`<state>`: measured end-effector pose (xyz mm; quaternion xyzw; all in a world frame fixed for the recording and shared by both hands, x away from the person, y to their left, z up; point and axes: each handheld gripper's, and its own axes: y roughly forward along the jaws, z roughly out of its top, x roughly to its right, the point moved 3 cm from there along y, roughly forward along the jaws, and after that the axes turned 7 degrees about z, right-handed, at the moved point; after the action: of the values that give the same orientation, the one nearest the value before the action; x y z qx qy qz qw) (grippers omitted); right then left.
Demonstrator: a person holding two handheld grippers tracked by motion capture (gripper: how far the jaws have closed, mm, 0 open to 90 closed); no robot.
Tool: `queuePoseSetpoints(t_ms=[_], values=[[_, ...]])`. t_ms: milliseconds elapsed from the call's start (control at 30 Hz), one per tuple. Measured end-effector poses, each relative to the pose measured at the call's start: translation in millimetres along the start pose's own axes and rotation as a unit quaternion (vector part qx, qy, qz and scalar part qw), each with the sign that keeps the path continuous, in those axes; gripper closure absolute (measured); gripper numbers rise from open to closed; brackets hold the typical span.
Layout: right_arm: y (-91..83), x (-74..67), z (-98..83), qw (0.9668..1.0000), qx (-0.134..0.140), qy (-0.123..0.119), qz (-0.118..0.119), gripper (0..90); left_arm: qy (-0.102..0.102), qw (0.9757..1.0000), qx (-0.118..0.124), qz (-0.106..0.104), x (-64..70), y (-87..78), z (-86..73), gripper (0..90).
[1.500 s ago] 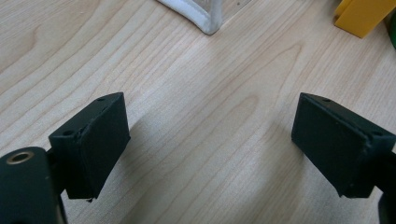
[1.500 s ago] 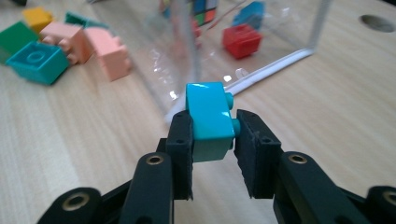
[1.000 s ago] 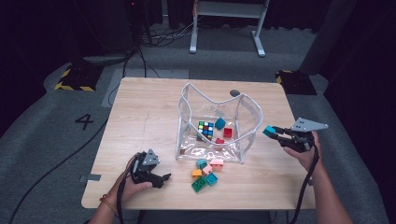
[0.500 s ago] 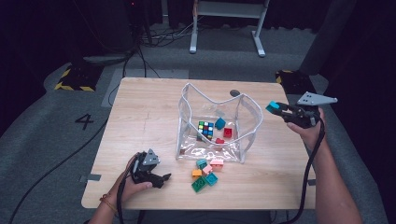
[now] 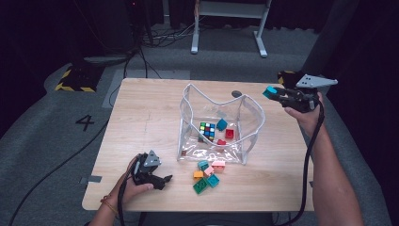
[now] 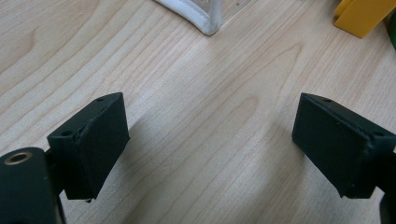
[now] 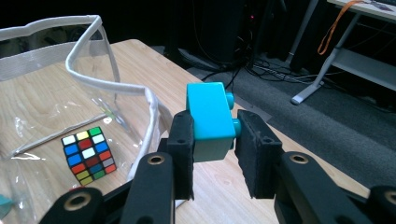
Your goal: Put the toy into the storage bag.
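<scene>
Gripping a turquoise brick, right tongs are hovering beyond the clear bag's rim | left tongs are resting open on bare table | five loose bricks are lying beside bag.

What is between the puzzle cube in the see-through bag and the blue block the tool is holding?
In the right gripper view, the bag's clear wall and white rim stand between the puzzle cube and the blue block.
</scene>
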<state>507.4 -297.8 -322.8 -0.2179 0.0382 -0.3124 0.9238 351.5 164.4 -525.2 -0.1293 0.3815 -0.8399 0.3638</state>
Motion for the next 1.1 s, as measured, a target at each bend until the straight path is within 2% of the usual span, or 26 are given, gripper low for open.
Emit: queuePoseSetpoints(t_ms=[133,267,433,600,800,900,933,1100], values=[[5.7,-1.2,8.5,1.0,0.0,0.003,0.003,68.0,0.0,1.0,0.0,-0.002,0.1,0.2,0.1,10.8],[9.8,-7.3,18.5,0.9999,0.005,-0.004,0.011,68.0,0.0,1.0,0.0,0.0,-0.1,0.0,0.1,10.8],[15.9,-23.2,29.6,0.9992,0.013,-0.015,0.035,68.0,-0.001,1.0,0.0,-0.003,0.2,0.2,0.1,10.8],[22.7,-41.7,33.3,0.9974,0.011,-0.032,0.063,68.0,0.001,1.0,0.0,0.0,-0.1,0.0,0.1,10.8],[33.6,-63.2,35.9,0.9927,0.011,-0.055,0.107,68.0,0.0,1.0,0.0,-0.001,0.0,0.1,0.1,10.8],[43.8,-75.1,34.8,0.99,-0.006,-0.068,0.124,68.0,0.0,1.0,0.0,-0.002,0.1,0.1,0.1,10.8],[47.4,-77.5,34.5,0.9889,-0.013,-0.078,0.126,68.0,-0.001,1.0,0.0,-0.003,0.3,0.2,0.0,10.8],[63.1,-85.8,36.2,0.984,-0.043,-0.092,0.147,68.0,-0.001,1.0,0.0,-0.002,0.3,0.2,0.0,10.8]])
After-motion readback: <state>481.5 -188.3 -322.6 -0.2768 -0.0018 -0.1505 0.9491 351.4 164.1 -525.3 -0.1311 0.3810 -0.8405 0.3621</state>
